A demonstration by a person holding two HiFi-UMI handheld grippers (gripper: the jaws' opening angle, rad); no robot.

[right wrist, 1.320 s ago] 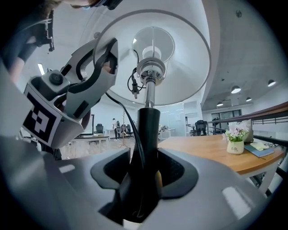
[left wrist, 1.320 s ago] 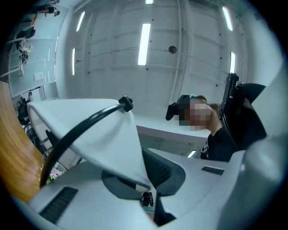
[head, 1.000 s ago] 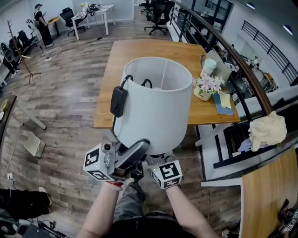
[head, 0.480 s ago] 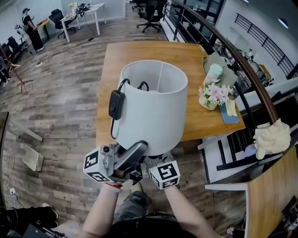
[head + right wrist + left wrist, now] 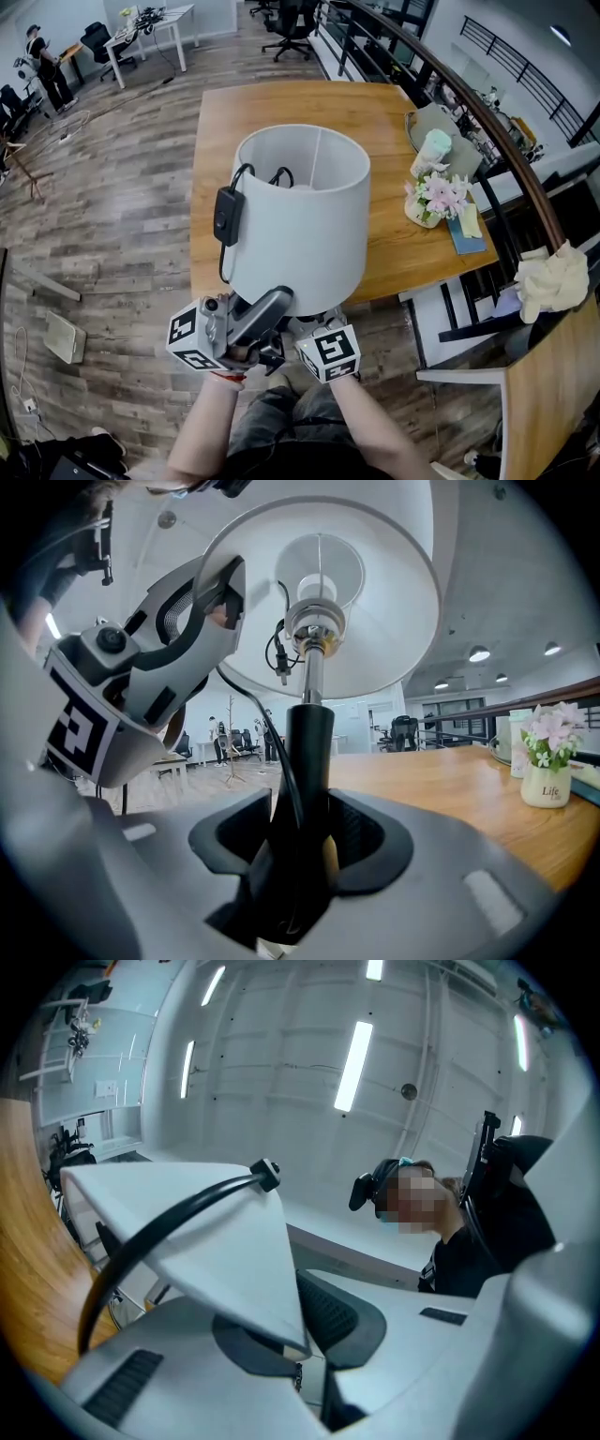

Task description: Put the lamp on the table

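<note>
The lamp (image 5: 300, 220) hangs in the air, carried by both grippers at the near edge of the wooden table (image 5: 281, 103) and not resting on it. The right gripper (image 5: 305, 841) has its jaws clamped on the lamp's black stem (image 5: 307, 752), which rises straight up between them to the bulb socket under the white shade (image 5: 375, 621). The left gripper (image 5: 298, 1340) has its jaws pinched together on the lower rim of the shade, a white wedge of which sits between its pads. A black cord (image 5: 169, 1218) loops over the shade's edge, and its inline switch (image 5: 225, 215) hangs against the shade's left side in the head view. A small pot of flowers (image 5: 434, 197) stands on the table's right side, well apart from the lamp. Wood-plank floor (image 5: 112, 206) lies to the left of the table.
</note>
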